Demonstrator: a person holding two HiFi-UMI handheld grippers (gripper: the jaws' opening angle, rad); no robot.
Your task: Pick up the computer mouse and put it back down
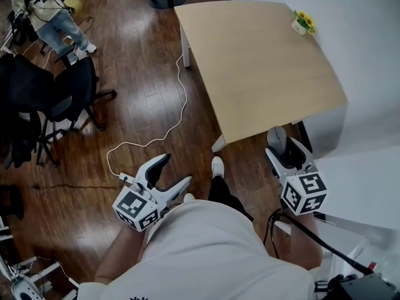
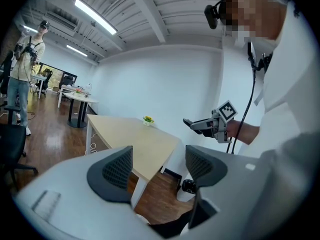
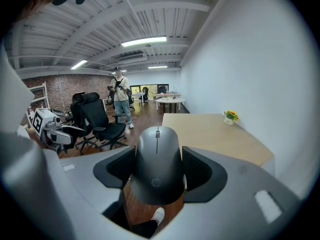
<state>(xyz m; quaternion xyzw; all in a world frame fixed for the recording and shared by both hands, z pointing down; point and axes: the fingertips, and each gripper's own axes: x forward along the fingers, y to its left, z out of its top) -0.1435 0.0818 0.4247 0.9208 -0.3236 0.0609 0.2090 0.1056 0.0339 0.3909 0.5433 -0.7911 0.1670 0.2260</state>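
Note:
A dark grey computer mouse (image 3: 157, 164) sits between the pads of my right gripper (image 3: 157, 173), which is shut on its sides. In the head view the mouse (image 1: 276, 136) hangs in the air just off the near edge of the light wooden table (image 1: 262, 67), held by the right gripper (image 1: 282, 147). My left gripper (image 1: 175, 170) is low over the wooden floor by my left side, open. In the left gripper view nothing lies between its pads (image 2: 117, 169), and the right gripper (image 2: 200, 125) shows beyond them.
A small pot of yellow flowers (image 1: 304, 22) stands at the table's far right corner. A white cable (image 1: 175, 111) snakes over the floor left of the table. Black office chairs (image 1: 62, 92) stand at the left, a person (image 1: 56, 17) behind them. A white wall runs along the right.

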